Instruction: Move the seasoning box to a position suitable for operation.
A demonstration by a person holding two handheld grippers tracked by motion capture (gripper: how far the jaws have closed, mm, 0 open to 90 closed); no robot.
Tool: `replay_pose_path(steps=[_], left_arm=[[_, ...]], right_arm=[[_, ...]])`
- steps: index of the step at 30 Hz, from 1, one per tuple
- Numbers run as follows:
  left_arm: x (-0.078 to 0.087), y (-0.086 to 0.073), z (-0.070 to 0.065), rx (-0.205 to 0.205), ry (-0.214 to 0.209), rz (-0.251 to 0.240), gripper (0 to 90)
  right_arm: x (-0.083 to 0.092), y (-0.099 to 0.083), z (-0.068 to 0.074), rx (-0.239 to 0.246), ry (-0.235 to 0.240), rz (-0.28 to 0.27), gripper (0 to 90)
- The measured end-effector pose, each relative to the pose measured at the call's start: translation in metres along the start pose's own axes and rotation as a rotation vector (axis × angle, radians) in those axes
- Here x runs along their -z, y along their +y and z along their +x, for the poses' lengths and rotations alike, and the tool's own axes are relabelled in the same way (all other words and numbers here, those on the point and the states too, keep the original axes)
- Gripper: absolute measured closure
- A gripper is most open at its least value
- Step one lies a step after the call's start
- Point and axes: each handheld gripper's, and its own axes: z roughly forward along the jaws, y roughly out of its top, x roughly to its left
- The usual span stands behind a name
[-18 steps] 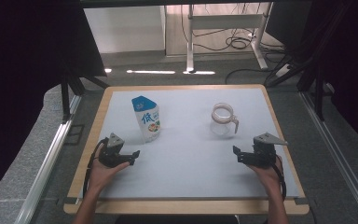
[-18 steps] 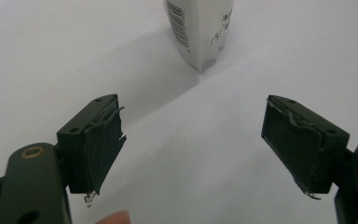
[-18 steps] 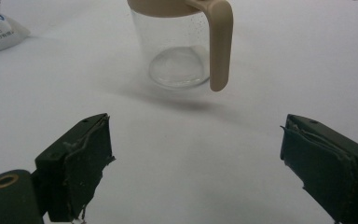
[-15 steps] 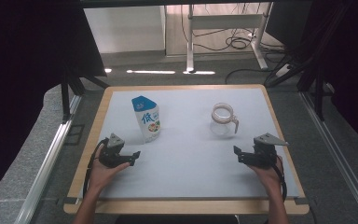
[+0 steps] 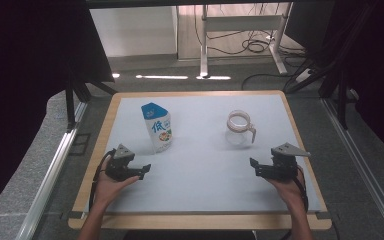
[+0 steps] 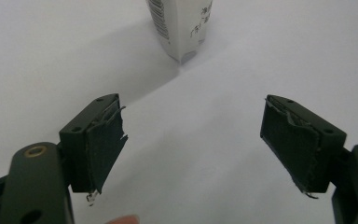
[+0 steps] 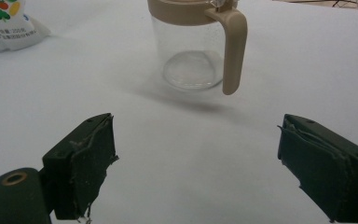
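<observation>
A clear glass jug (image 5: 239, 130) with a tan rim and tan handle is standing upright on the pale surface (image 5: 200, 175), empty as far as can be seen. A white stand-up pouch (image 5: 157, 127) with a blue top and blue lettering is standing well to the jug's left. The right tool (image 5: 254, 166) is resting near the jug, jaws apart and empty; the left tool (image 5: 144, 169) is lying near the pouch, jaws likewise apart and empty.
</observation>
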Motion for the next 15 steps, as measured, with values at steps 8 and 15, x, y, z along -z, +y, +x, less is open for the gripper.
replay_pose_path(steps=[8,15], left_arm=[[0.003,-0.001,-0.001,0.005,-0.021,-0.007,20.7],[0.001,-0.002,-0.001,0.018,-0.039,-0.004,20.6]], right_arm=[[-0.005,0.029,0.003,0.032,0.029,-0.007,4.8],[-0.016,0.068,0.001,0.059,0.044,-0.010,3.6]])
